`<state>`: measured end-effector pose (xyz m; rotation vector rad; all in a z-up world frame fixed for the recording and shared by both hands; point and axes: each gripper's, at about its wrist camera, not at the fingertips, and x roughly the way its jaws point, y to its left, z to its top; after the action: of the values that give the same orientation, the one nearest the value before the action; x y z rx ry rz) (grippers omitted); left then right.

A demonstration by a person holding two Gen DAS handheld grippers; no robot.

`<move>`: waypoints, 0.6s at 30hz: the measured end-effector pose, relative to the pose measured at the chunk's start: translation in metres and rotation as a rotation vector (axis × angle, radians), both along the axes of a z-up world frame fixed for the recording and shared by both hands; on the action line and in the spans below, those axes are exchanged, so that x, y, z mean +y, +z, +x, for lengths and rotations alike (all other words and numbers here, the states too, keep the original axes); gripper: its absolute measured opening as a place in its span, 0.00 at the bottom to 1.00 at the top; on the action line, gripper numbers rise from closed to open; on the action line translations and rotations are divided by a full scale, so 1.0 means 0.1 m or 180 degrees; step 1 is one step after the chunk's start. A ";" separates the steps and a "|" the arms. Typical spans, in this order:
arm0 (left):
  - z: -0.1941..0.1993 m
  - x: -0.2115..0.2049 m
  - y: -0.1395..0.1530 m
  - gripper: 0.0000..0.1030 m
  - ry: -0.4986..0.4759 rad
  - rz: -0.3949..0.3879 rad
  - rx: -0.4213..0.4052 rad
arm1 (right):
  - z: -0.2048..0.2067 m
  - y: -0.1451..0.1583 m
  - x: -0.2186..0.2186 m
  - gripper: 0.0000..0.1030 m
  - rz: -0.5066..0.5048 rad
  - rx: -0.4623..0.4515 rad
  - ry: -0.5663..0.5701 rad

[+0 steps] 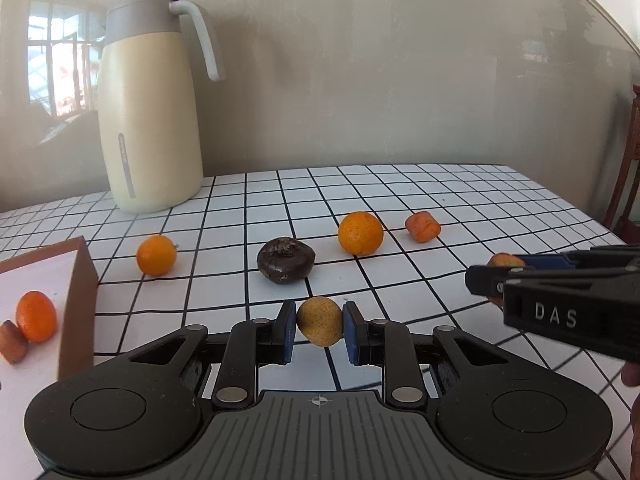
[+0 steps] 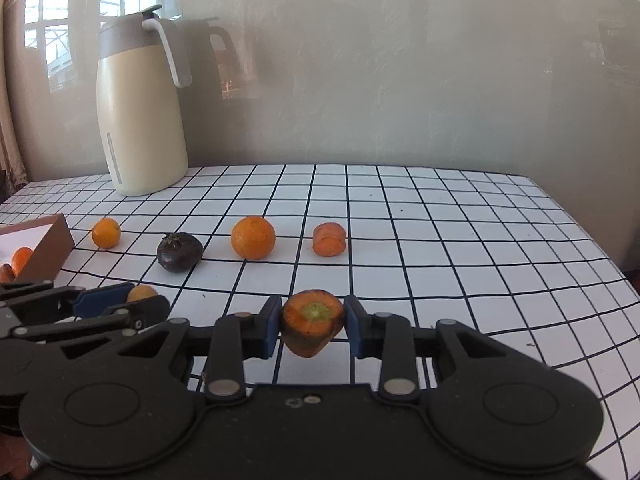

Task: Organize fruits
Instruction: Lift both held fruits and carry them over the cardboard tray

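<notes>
Both grippers loaded for sorting

Our left gripper (image 1: 319, 328) pinches a yellowish fruit (image 1: 320, 321); our right gripper (image 2: 311, 326) clamps a carrot chunk (image 2: 312, 320), both lifted for carrying.

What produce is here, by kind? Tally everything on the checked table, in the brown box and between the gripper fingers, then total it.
Round orange citrus fruits: 3
Orange carrot chunks: 3
Dull yellow round fruit: 1
Dark brown round fruit: 1
Total: 8
</notes>
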<state>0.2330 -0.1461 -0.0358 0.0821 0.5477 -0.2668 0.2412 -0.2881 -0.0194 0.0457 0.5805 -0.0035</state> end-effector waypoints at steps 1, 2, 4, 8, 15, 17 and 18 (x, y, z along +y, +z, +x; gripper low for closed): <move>-0.05 0.02 0.03 0.24 -0.0010 0.0013 -0.0024 | -0.03 0.02 0.00 0.24 -0.0007 -0.0014 -0.0005; -0.10 0.04 0.06 0.24 -0.0020 0.0008 -0.0050 | -0.06 0.04 0.01 0.24 -0.0010 -0.0022 -0.0003; -0.21 0.10 0.13 0.24 -0.0019 0.0004 -0.0117 | -0.11 0.09 0.04 0.24 -0.0033 -0.0046 0.0002; -0.43 0.26 0.26 0.24 0.0008 0.0008 -0.0211 | -0.24 0.19 0.13 0.24 -0.0078 -0.0112 0.0036; -0.72 0.67 0.40 0.24 0.0182 -0.0076 -0.0285 | -0.50 0.33 0.40 0.24 -0.0140 -0.0200 0.0174; -0.80 0.80 0.43 0.24 0.0249 -0.0108 -0.0310 | -0.56 0.37 0.49 0.24 -0.0149 -0.0233 0.0226; -0.84 0.86 0.44 0.24 0.0282 -0.0131 -0.0316 | -0.59 0.40 0.53 0.24 -0.0152 -0.0250 0.0254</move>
<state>0.1487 -0.0600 0.0082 0.0310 0.4456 -0.1864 0.1822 -0.2347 0.0206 -0.0238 0.5030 0.0617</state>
